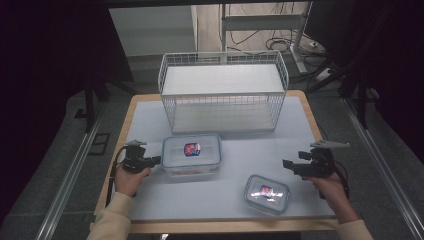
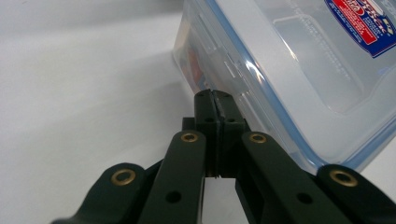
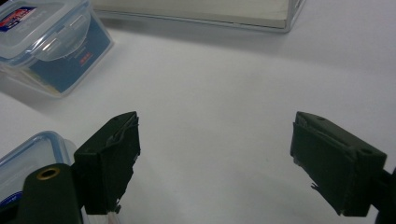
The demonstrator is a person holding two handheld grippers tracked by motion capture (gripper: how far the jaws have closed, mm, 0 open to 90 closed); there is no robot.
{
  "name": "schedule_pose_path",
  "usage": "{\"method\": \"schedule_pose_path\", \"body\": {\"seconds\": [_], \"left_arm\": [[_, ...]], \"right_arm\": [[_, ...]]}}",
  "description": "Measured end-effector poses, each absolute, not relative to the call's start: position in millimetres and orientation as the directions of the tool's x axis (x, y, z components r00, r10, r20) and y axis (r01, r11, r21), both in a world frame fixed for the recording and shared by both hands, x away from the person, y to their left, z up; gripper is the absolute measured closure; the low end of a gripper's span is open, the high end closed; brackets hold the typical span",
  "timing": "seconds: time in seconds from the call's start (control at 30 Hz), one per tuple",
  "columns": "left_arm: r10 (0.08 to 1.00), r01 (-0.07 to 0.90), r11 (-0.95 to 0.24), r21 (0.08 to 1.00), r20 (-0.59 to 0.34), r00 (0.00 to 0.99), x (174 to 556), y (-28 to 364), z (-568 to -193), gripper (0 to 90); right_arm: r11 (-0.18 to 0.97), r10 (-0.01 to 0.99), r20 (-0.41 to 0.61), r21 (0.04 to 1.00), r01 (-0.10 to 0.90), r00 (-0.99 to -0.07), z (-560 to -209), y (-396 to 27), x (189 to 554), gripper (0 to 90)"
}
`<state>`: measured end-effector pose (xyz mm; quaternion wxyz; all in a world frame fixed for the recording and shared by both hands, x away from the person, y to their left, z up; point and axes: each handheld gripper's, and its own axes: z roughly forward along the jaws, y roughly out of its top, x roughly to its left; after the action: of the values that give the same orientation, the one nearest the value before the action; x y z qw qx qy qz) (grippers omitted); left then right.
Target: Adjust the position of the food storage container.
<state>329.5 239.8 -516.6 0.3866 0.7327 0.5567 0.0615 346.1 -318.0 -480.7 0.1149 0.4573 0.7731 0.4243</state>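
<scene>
The left tongs [image 1: 156, 160] were pressed together with nothing between them, their tips set against the side wall of the larger container [image 1: 192, 154], a stance that looked suited to nudging the box across the counter [image 1: 225, 200] rather than lifting it. That container sat immediately ahead of those tips, its lid clipped on. Whether the tips actually touched the plastic or stopped just short was hard to judge in the left gripper view, where the box's far end ran out of frame and its reddish contents were blurred. Beyond stood a white wire basket [image 1: 223, 90]. The smaller container [image 1: 266, 193] lay near the right tongs [image 1: 286, 164], which were spread wide over bare counter, apparently waiting.
</scene>
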Motion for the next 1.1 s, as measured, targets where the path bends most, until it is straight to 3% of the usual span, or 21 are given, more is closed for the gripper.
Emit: {"method": "schedule_pose_path", "body": {"seconds": [0.67, 1.1], "left_arm": [[0.818, 0.765, -0.122, 0.633, -0.372, 0.438, 356, 177, -515, 90.0], [0.800, 0.768, -0.112, 0.631, -0.401, 0.446, 360, 163, -517, 90.0]], "right_arm": [[0.231, 0.801, 0.212, 0.753, 0.617, -0.559, -482, -317, 346, 15.4], [0.237, 0.800, 0.211, 0.748, 0.620, -0.561, -483, -317, 347, 15.4]]}}
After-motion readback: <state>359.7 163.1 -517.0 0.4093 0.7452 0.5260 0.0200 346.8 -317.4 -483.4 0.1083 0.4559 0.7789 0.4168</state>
